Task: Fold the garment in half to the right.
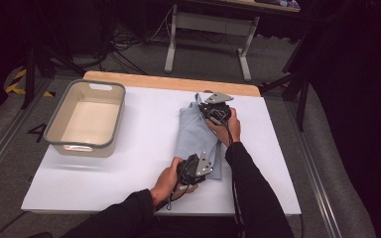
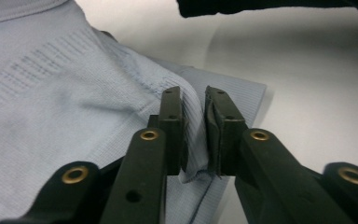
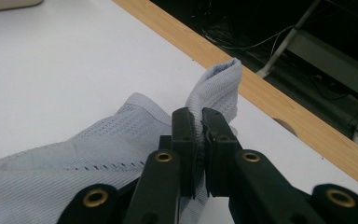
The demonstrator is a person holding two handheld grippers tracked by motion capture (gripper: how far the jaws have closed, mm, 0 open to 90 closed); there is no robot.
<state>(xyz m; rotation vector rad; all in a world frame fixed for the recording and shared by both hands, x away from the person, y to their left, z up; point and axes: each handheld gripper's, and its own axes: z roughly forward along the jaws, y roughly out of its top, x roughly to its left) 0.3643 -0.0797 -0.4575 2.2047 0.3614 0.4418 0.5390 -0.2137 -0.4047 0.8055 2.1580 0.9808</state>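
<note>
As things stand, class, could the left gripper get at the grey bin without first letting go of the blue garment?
Probably not. The left gripper is shut on the blue garment, which the right gripper also pinches. The grey bin stands well off to its left across bare white table, so nothing blocks the way.

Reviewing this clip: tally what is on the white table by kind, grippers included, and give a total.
Light blue knit garment: 1, pinched at two edges
Grey bin: 1, nothing in it
Grippers: 2, left gripper and right gripper, each shut on the garment
Total: 4
</note>
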